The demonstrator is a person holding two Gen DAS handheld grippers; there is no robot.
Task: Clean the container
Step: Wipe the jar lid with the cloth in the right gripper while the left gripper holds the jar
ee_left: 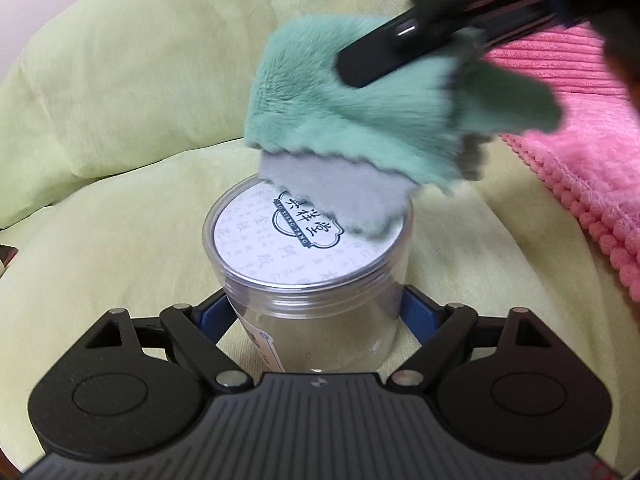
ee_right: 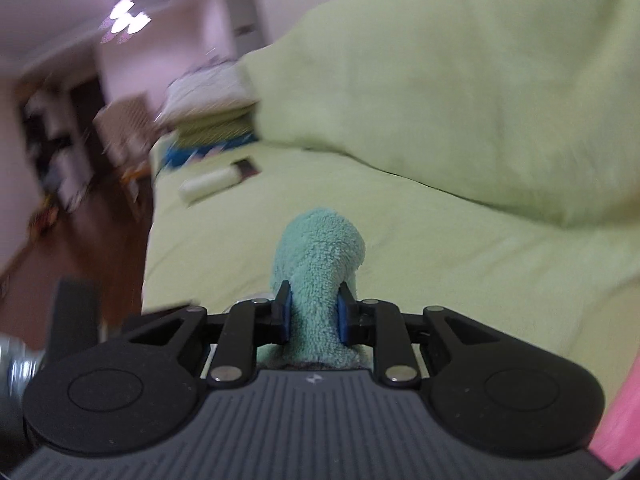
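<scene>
A clear plastic jar (ee_left: 320, 320) with a white printed lid (ee_left: 308, 236) stands on a light green sheet. My left gripper (ee_left: 316, 312) is shut on the jar's body, one blue pad on each side. My right gripper (ee_right: 313, 312) is shut on a green microfibre cloth (ee_right: 320, 264). In the left wrist view the right gripper (ee_left: 384, 60) comes in from the upper right, and the cloth (ee_left: 352, 120) hangs from it with its grey underside touching the far edge of the lid.
A pink ribbed towel (ee_left: 580, 160) lies to the right of the jar. Green pillows (ee_right: 460, 92) rise behind. A white roll (ee_right: 210, 186) and a dark flat object lie further along the bed. The bed edge and wooden floor (ee_right: 112, 240) are at left.
</scene>
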